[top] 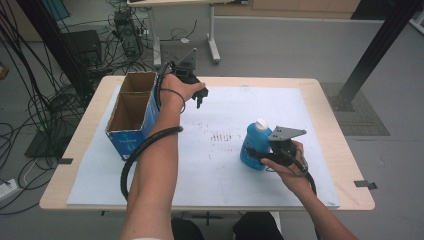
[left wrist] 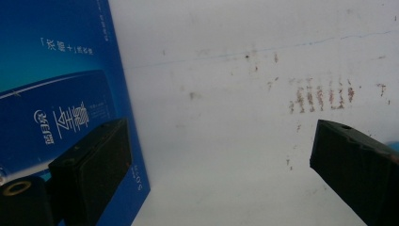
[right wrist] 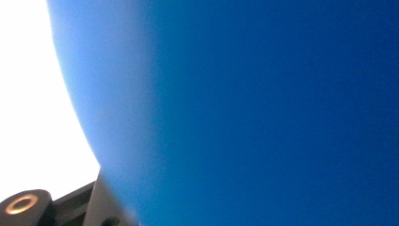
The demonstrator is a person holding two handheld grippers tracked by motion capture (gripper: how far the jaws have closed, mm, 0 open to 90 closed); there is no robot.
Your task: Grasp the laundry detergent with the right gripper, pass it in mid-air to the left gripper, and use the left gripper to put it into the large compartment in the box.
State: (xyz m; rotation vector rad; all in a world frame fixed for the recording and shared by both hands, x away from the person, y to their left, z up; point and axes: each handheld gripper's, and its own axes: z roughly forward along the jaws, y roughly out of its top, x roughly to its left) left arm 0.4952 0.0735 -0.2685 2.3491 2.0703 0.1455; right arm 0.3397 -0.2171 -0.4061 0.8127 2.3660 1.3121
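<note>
A blue bottle (top: pixel 252 145) with a white cap stands upright on the white sheet (top: pixel 230 170), right of the middle. My right gripper (top: pixel 260 156) is shut on the bottle's lower body from the right, and the blue bottle (right wrist: pixel 263 113) sits right up against the camera in the right gripper view. An open blue cardboard box (top: pixel 131 115) stands at the left of the table. My left gripper (top: pixel 201 96) hovers just right of the box's far end, its jaws spread wide with nothing between them; the left gripper view has the box's printed blue side (left wrist: pixel 61 84) at its left.
The white sheet covers most of a light wooden table (top: pixel 330 100). Faint reddish marks (top: pixel 220 136) stain the sheet's middle. Beyond the far edge are floor cables, a table leg (top: pixel 214 47) and a black post (top: pixel 372 50) at right.
</note>
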